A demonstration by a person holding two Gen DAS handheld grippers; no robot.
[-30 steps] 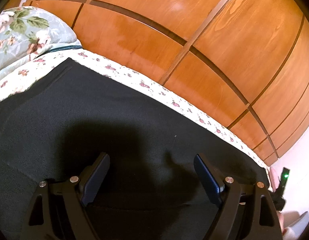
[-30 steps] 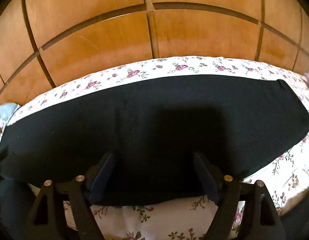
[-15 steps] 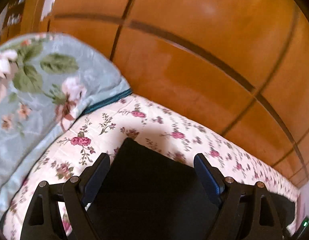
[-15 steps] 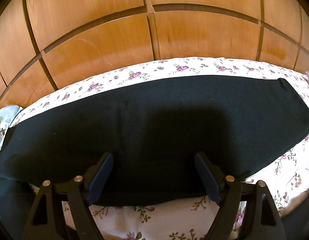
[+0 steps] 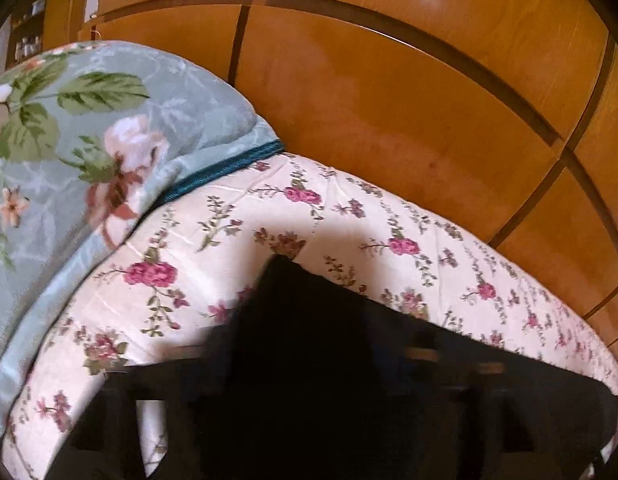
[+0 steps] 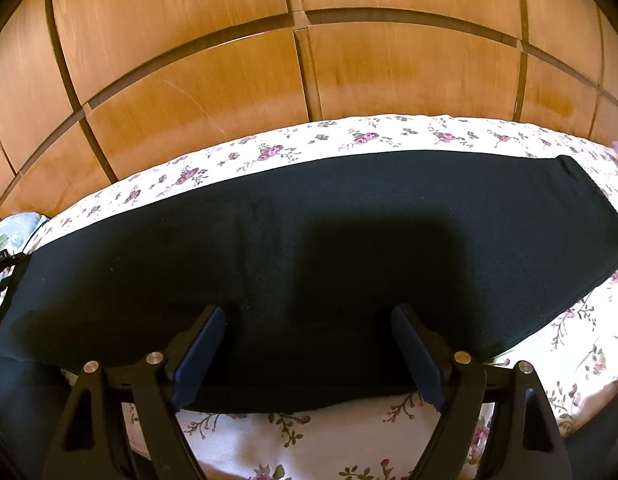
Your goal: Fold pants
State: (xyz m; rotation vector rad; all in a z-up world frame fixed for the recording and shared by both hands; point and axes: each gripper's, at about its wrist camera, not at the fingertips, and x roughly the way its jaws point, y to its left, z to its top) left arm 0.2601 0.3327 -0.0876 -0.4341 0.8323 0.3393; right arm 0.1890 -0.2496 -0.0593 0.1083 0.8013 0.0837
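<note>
The black pants point(image 6: 349, 248) lie flat in a long strip across the flowered bedsheet point(image 6: 349, 136). My right gripper point(image 6: 309, 344) is open, low over the near edge of the pants at their middle, holding nothing. In the left wrist view a corner of the pants point(image 5: 309, 340) lies on the sheet. My left gripper point(image 5: 309, 420) is a dark blur over that corner, and its jaws cannot be made out.
A pale green floral pillow or quilt point(image 5: 69, 152) lies at the left end of the bed. Wooden wardrobe panels point(image 6: 309, 60) stand right behind the bed's far edge. The sheet's near edge point(image 6: 329, 448) shows below my right gripper.
My left gripper has swung from the middle of the pants to their left end corner and dropped closer; its view is now blurred. My right gripper has barely moved.
</note>
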